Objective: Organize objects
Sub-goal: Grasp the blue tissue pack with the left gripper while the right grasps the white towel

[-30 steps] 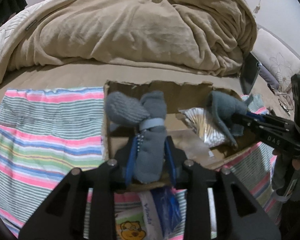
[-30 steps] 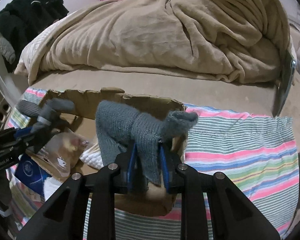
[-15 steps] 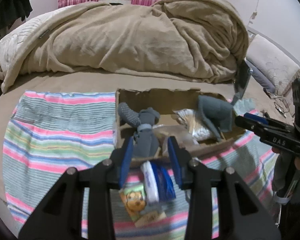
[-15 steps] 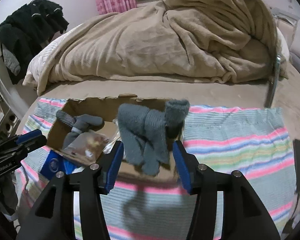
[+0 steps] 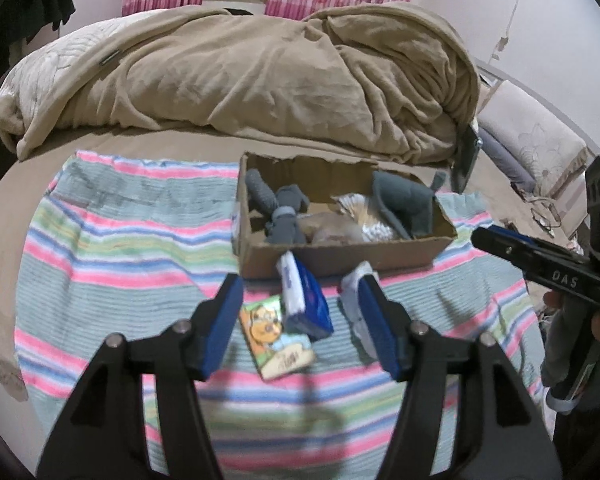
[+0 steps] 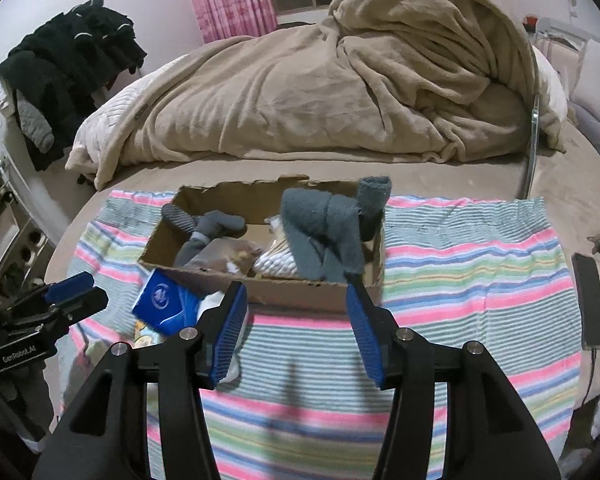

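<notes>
Trouble starts nearest the lens, low in both frames: the left gripper (image 5: 302,320) and the right gripper (image 6: 294,330) each stand with jaws wide apart and nothing between them, hovering over the striped cloth (image 6: 460,280), so whatever gets picked next has to be approached from scratch. Just past the left gripper, at centre frame, three loose things crowd together outside the box: a cartoon card (image 5: 276,332) lying flat, a blue tissue pack (image 5: 304,296) tipped up on its edge and overlapping it, and a pale cloth item (image 5: 354,300) partly hidden behind the right-hand finger. Closing on the pack could pinch the card along with it or knock the pack flat, since it balances on a narrow side. The flat card gives the jaws little to bite, and they may snag the cloth instead and drag it. Beyond these, in the middle of both views, sits the cardboard box (image 6: 300,292) with torn, low walls. A grey sock bundle (image 5: 282,220) lies in its left half beside a crinkly packet (image 6: 228,252), and a larger grey knit piece (image 6: 324,232) drapes up over the box's right end with one part hanging across the rim. I judge that piece the likeliest to slide out if the light box gets nudged. At far right of the right view a dark phone (image 6: 590,300) lies near the cloth's edge, and tugging the fabric could shift it.
</notes>
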### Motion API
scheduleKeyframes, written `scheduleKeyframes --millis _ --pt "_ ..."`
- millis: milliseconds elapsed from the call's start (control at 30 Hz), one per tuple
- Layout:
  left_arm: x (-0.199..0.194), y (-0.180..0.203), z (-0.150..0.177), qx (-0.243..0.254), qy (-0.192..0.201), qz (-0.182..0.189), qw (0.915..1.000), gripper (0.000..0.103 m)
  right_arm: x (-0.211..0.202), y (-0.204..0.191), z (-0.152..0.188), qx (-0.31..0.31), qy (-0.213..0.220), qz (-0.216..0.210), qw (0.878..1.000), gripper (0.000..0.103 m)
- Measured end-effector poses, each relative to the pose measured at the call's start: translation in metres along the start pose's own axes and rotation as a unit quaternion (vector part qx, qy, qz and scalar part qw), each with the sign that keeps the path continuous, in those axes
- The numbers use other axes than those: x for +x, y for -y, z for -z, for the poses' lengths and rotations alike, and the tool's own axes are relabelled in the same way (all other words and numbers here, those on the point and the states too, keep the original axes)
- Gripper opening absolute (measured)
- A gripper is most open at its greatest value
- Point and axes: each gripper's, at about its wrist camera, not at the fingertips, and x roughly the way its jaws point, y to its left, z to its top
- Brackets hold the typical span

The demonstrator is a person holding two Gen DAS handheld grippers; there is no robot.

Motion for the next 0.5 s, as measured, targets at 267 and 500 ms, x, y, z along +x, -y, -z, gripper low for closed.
scheduleKeyframes --millis 267,500 --pt "-0.007 -0.002 0.018 -0.016 -0.016 0.025 0.9994 0.061 0.001 -0.017 0.016 0.003 -0.011 -0.002 1.000 0.054" --pt "-0.001 -0.016 0.039 -0.010 -0.025 0.017 0.9995 0.061 0.015 -0.038 0.029 -0.008 -0.038 -0.007 0.999 0.056"
